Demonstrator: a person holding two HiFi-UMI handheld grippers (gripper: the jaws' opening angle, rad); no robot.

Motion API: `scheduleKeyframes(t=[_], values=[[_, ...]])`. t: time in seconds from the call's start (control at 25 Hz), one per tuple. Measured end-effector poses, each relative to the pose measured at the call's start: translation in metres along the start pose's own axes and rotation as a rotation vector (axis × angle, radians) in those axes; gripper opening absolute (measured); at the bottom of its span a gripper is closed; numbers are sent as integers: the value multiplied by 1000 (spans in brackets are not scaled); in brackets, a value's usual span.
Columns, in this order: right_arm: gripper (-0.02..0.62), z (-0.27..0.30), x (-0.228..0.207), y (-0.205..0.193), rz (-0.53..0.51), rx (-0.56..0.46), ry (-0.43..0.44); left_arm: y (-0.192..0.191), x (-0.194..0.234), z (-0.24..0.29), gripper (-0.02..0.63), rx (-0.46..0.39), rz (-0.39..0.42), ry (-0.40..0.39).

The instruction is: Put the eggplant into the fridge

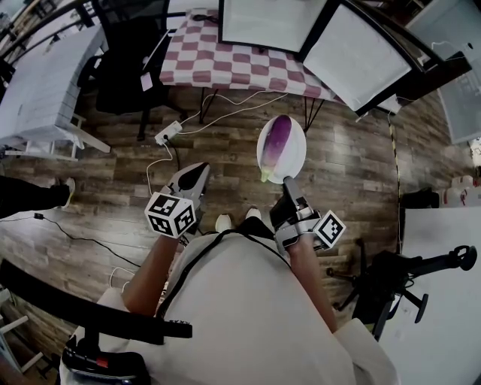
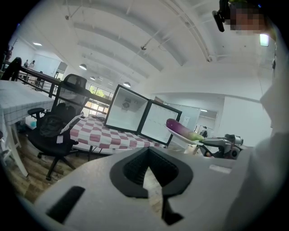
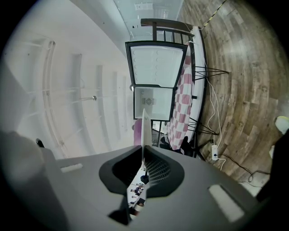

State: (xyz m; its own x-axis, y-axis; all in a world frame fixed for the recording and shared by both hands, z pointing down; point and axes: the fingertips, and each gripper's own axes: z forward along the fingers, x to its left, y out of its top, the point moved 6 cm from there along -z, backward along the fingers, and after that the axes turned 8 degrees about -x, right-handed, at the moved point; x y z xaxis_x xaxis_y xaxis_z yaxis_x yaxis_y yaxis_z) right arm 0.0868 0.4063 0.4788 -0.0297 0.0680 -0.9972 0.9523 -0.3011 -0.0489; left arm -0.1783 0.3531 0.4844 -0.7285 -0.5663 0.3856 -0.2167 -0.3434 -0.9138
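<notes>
Left tool [image 1: 195, 174] held forward, jaws together; right tool [image 1: 288, 183] level, clamping plate [image 1: 295, 147] rim.

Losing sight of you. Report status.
Right gripper shut on plate rim, eggplant riding on it. Left gripper shut, empty. Fridge ahead, door open; cable, power strip on floor.

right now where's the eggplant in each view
Head view: eggplant just above centre, lying on the plate that the right tool holds by its rim.
Left gripper view: eggplant right of centre, on the plate seen from the side.
Right gripper view: only a purple sliver at centre, left of the edge-on plate.
Shared landmark: the checkered tablecloth.
</notes>
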Motion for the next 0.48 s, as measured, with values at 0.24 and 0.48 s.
scheduleKeyframes(t=[0.24,0.48], values=[[27,-1,-1,2,3,-1,-12,-2,-1,-3,2,-5,-1,7],[27,10,-10,11,6,19,-20,-4,3,-1,2,-2,-1,39]])
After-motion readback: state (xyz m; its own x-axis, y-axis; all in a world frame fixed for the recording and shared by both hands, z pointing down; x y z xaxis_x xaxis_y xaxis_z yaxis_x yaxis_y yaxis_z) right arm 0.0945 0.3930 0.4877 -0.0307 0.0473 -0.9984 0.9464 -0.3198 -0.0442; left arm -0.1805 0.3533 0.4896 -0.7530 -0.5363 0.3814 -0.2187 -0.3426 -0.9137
